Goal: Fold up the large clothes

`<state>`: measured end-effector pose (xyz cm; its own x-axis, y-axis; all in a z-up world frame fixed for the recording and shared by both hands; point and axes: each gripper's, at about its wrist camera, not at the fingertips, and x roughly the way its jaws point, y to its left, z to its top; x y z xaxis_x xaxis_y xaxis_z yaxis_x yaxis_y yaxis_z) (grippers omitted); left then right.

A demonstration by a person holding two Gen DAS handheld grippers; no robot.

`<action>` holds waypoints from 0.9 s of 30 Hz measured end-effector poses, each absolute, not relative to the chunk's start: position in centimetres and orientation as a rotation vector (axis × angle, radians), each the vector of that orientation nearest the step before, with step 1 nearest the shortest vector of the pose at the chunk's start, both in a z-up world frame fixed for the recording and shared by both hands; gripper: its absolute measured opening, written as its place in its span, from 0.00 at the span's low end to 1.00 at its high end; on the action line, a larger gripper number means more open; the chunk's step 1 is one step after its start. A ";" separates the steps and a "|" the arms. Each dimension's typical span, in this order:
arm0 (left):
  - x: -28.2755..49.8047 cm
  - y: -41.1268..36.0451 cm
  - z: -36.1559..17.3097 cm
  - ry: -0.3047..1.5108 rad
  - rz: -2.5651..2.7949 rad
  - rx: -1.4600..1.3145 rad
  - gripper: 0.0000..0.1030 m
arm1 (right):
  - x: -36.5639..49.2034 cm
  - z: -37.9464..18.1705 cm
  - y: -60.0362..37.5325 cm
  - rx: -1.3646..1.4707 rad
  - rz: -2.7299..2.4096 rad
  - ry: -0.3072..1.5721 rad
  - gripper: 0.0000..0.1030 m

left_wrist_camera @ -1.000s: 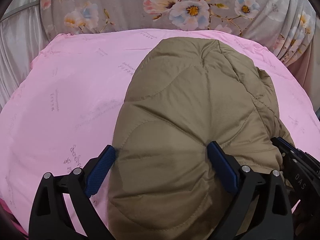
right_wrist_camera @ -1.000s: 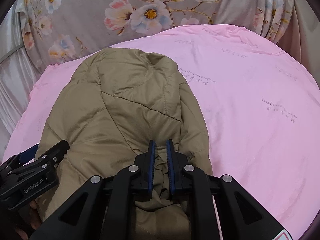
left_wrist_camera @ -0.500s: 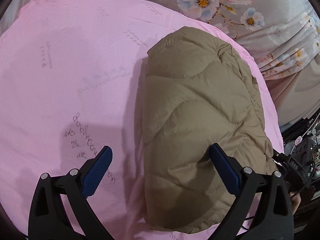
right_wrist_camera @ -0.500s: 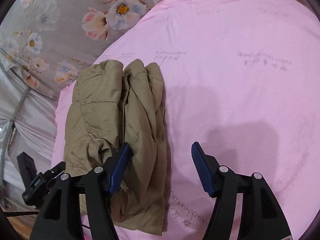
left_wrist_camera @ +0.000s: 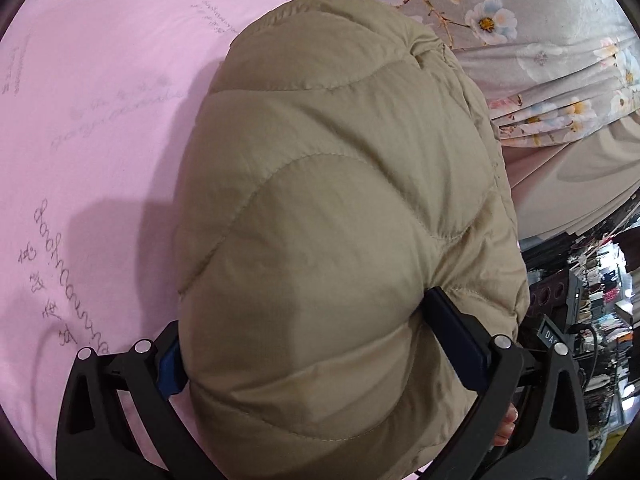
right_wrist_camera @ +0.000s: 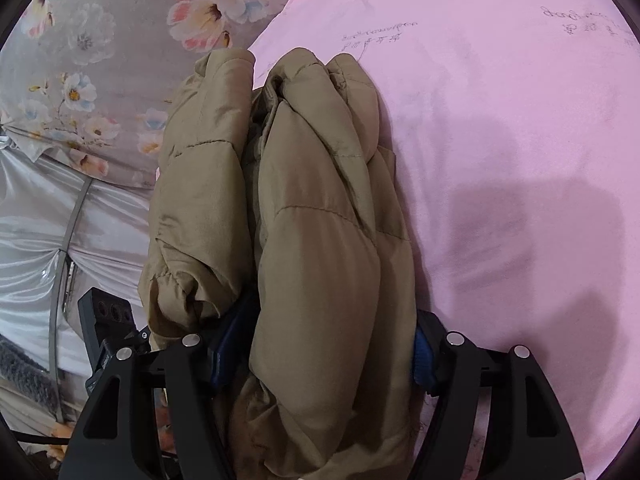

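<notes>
A folded tan quilted puffer jacket lies on a pink sheet. My left gripper is open wide, its blue-padded fingers on either side of the near end of the bundle, which bulges between them. In the right wrist view the same jacket shows its stacked folded edges. My right gripper is open wide, its fingers straddling the thick fold. The fingertips are partly hidden by the fabric.
A grey floral cloth hangs behind the pink sheet. Silvery fabric is at the left in the right wrist view. Cluttered shelves show past the sheet's edge. The other gripper's body sits beside the jacket.
The right gripper went from shut on the jacket to open. Both grippers swung to the jacket's ends and moved in, so the bundle now sits between the open fingers.
</notes>
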<state>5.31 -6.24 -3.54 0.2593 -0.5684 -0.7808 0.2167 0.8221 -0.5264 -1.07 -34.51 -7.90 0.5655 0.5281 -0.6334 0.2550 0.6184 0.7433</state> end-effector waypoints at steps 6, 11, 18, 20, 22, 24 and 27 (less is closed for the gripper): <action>4.6 -7.9 -0.6 1.054 -0.496 -0.171 0.79 | 0.0 -6.1 -33.1 0.824 0.192 0.938 0.29; 4.1 -9.4 3.2 0.891 -0.480 -0.003 0.63 | 0.6 -1.2 -30.2 0.586 0.096 0.811 0.20; 4.8 -9.2 7.6 0.688 -0.436 0.099 0.61 | 3.3 3.7 -26.8 0.371 0.037 0.616 0.19; 5.4 -9.4 8.7 0.638 -0.417 0.127 0.61 | 4.7 4.8 -26.0 0.337 0.034 0.578 0.19; 6.1 -9.1 9.8 0.587 -0.394 0.154 0.61 | 5.9 5.4 -25.5 0.328 0.037 0.553 0.19; 7.0 -8.6 10.5 0.555 -0.373 0.171 0.61 | 7.5 6.0 -24.9 0.313 0.039 0.533 0.19; 8.5 -7.8 11.1 0.527 -0.348 0.185 0.61 | 9.7 6.7 -23.6 0.285 0.035 0.514 0.19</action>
<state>8.48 -7.85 11.07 0.8081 -0.2761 -0.5204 0.3700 0.9253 0.0836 9.68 -23.55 6.67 0.8709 0.1037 -0.4803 0.0386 0.9600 0.2773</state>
